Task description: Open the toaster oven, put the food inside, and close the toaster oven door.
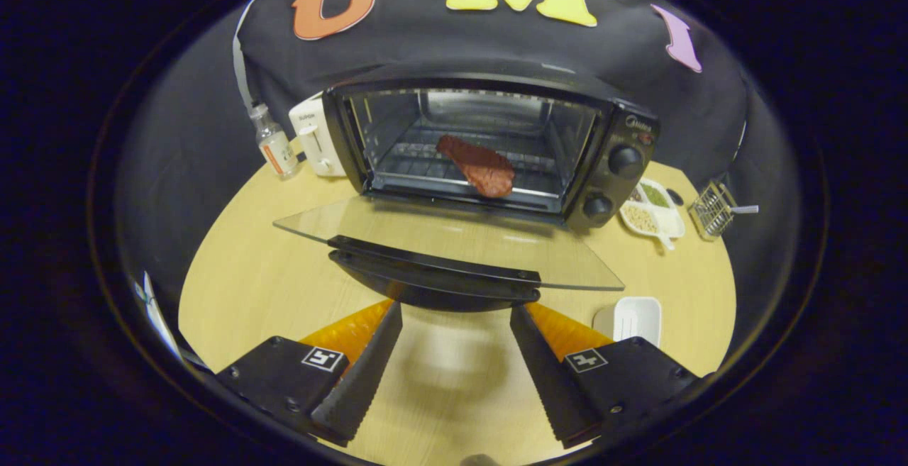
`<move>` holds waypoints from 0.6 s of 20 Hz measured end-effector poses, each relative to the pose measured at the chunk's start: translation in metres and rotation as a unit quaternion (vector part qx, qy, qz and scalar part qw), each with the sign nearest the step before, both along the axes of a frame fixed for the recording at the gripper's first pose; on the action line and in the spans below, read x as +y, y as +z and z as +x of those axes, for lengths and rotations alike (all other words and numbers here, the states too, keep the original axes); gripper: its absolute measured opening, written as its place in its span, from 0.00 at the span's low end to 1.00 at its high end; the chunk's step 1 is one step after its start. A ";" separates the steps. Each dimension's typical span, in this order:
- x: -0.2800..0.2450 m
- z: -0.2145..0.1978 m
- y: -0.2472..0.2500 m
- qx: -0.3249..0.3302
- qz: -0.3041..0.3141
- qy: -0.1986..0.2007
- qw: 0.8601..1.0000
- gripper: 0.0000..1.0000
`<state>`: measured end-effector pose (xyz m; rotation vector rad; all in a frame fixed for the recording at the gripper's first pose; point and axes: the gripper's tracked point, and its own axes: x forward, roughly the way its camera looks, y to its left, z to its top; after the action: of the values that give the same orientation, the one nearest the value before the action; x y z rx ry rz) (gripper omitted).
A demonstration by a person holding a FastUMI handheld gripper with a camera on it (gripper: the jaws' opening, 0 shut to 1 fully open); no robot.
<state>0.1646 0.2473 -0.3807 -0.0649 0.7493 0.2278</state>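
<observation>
A black toaster oven point(610, 161) stands on the round wooden table, its glass door point(454, 239) folded down flat toward me. A reddish-brown piece of meat point(477, 165) lies on the wire rack inside the cavity. The door's black handle point(436, 278) runs across just ahead of my fingertips. My gripper point(455, 310) is open, its two black fingers point(365, 367) spread wide with bare tabletop between them, and the tips sit right below the handle without gripping it.
Left of the oven stand a small clear bottle point(273, 143) and a white toaster point(316, 136). To its right lie a white divided dish of grains point(652, 214) and a small wire basket point(713, 209). A white square dish point(631, 318) sits near my right finger.
</observation>
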 end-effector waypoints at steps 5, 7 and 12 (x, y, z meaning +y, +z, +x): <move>0.002 0.039 0.052 -0.064 0.037 -0.019 0.997 0.98; -0.007 0.048 0.065 -0.085 0.043 -0.032 0.995 0.98; -0.029 0.038 0.076 -0.092 0.043 -0.041 0.994 0.98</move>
<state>0.2028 0.2185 -0.3046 0.0271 0.5563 0.1736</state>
